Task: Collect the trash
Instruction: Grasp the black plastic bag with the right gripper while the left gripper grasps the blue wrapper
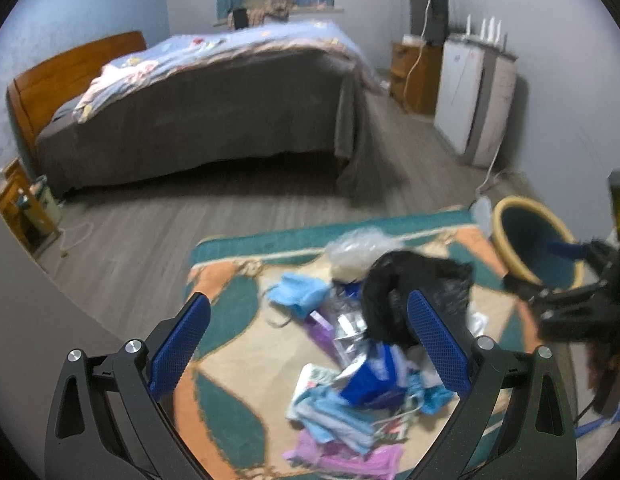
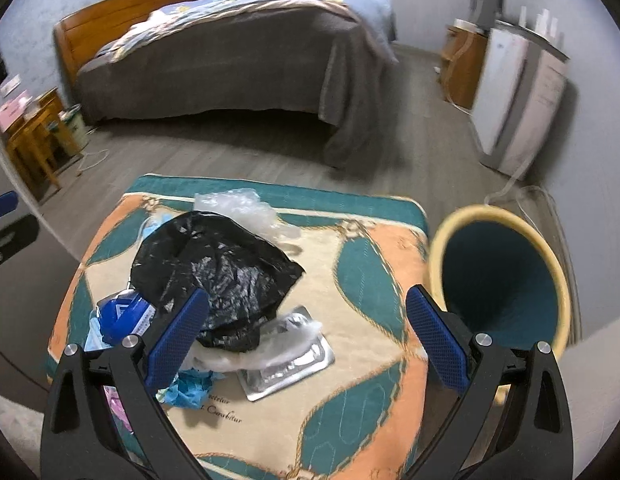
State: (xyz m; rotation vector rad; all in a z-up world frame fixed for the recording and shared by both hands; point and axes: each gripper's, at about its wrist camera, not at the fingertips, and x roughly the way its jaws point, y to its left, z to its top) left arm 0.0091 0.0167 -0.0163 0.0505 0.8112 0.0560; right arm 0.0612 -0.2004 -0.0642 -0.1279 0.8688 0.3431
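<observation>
A heap of trash lies on a patterned table cover (image 1: 237, 360) (image 2: 370, 360): a crumpled black plastic bag (image 1: 414, 292) (image 2: 217, 268), a clear plastic bag (image 1: 358, 248) (image 2: 237, 202), blue masks (image 1: 297, 294), a silver blister pack (image 2: 289, 364), a blue packet (image 1: 370, 380) (image 2: 121, 312) and pink wrappers (image 1: 350, 456). My left gripper (image 1: 310, 324) hangs open above the heap, nothing between its fingers. My right gripper (image 2: 307, 320) is open too, over the black bag's right side. A yellow-rimmed bin with a teal inside (image 1: 530, 240) (image 2: 502, 276) stands right of the table.
A bed with a grey cover (image 1: 213, 96) (image 2: 237, 56) fills the far side. A white cabinet (image 1: 474, 92) (image 2: 518, 96) and wooden stands line the right wall. A wooden nightstand (image 2: 29, 132) and a bucket (image 2: 75, 124) stand at the left. Cables trail on the grey floor.
</observation>
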